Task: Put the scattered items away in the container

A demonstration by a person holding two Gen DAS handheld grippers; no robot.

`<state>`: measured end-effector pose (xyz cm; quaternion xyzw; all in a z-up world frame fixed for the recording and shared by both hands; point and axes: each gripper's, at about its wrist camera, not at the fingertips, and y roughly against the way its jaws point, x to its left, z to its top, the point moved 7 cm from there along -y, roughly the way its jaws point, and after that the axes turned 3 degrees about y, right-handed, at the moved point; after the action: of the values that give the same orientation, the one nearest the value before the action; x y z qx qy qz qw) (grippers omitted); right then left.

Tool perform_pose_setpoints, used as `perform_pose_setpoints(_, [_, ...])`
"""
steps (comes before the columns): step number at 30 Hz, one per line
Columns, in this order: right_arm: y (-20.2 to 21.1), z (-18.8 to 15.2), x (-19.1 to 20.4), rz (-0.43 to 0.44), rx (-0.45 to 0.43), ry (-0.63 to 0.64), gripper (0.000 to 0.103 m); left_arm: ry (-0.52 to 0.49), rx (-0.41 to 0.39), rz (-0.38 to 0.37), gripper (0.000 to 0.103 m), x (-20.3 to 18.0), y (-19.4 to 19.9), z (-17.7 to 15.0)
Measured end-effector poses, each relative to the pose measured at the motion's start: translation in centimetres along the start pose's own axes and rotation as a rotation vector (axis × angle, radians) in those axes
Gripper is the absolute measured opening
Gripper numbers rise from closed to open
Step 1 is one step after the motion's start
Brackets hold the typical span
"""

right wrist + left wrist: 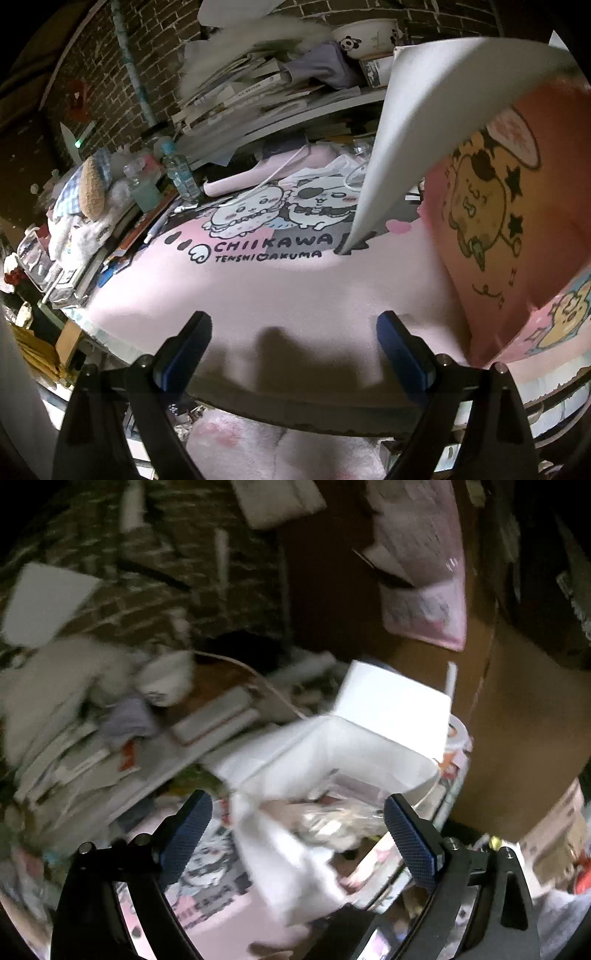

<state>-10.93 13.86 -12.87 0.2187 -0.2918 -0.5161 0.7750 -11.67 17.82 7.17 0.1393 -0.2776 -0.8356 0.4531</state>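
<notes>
In the left wrist view my left gripper [295,830] is open and empty above the pink cartoon-printed container [456,764]. The container's white inner flaps [391,705] stand up, and crumpled clear wrappers and small items [332,823] lie inside, between my fingers. In the right wrist view my right gripper [293,343] is open and empty, low over the pink Chiikawa mat [258,288]. The same container [509,206] stands at the right, its white flap [424,122] raised. A white cable [266,177] lies on the mat's far part.
A water bottle [179,170], a glass [142,188] and a plush toy [92,188] stand at the mat's left edge. A shelf holds stacked papers [251,88] and a panda bowl [369,37]. A brick wall [92,55] is behind. A brown cardboard panel [517,720] stands right of the container.
</notes>
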Motion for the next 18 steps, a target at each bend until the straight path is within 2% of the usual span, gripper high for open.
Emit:
perform_pose_setpoints(4, [0.0, 0.0, 0.1, -0.027, 0.001, 0.009, 0.090, 0.109, -0.073, 0.085, 0.094, 3.5, 3.2, -2.2])
perform_pose_setpoints(8, [0.0, 0.0, 0.5, -0.044, -0.003, 0.025, 0.089, 0.201, -0.134, 0.281, 0.094, 7.5, 6.4, -5.6])
perform_pose_setpoints(14, [-0.3, 0.0, 1.2, -0.065, 0.001, 0.045, 0.089, 0.322, -0.123, 0.462, 0.094, 12.4, 8.7, -11.9])
perform_pose_setpoints(18, [-0.3, 0.1, 1.5, -0.103, -0.008, 0.049, 0.089, 0.398, -0.103, 0.535, 0.094, 14.7, 8.9, -15.6])
